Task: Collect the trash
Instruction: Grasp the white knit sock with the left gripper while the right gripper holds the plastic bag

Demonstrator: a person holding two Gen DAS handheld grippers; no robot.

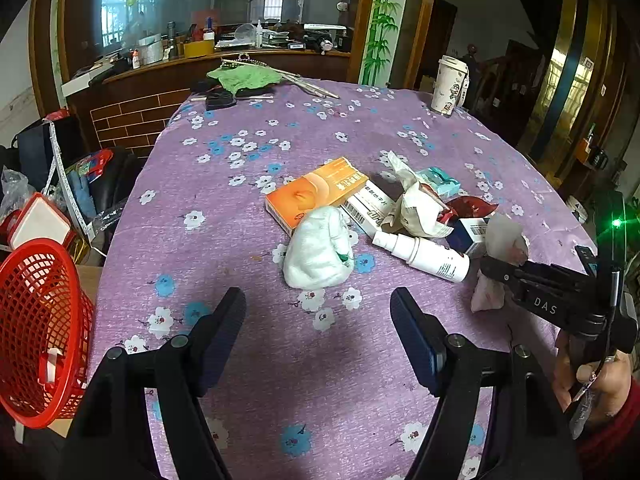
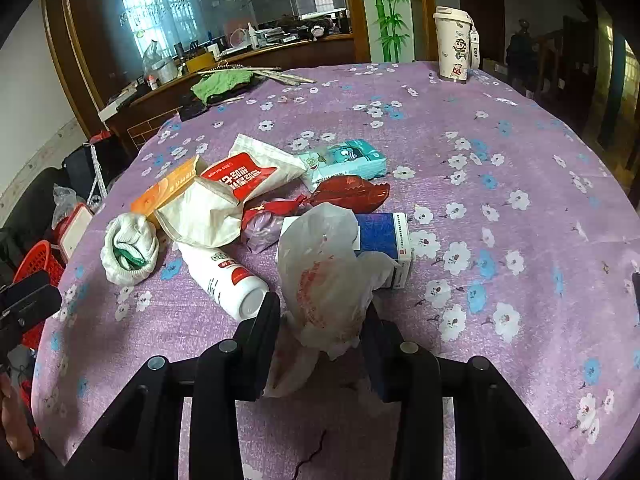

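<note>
Right tool [image 2: 320, 320] pinching a crumpled plastic bag [image 2: 324, 276], white with a red print too creased to read; bag's lower end hidden between the fingers, its top blocking part of the blue box [image 2: 382, 236] just behind. Seen from the left wrist, same bag [image 1: 505, 240] blurred and half covered by the right tool [image 1: 500, 270]. Left tool [image 1: 318, 308] spread wide, nothing between its fingers, hovering over the counter [image 1: 192, 264] on the near side of the bag's pile. Left of the bag: white bottle [image 2: 222, 276] lying flat, rolled sock [image 2: 130, 250], orange box [image 2: 168, 190] partly under a white pouch [image 2: 200, 212]. Behind the bag: red wrapper [image 2: 348, 194], teal tissue pack [image 2: 346, 162]. Far beyond the bag, cup [image 2: 454, 46] at the counter's back edge. Red basket [image 1: 36, 332] well left of the bag, off the counter, cut by the frame edge; contents hard to make out.
</note>
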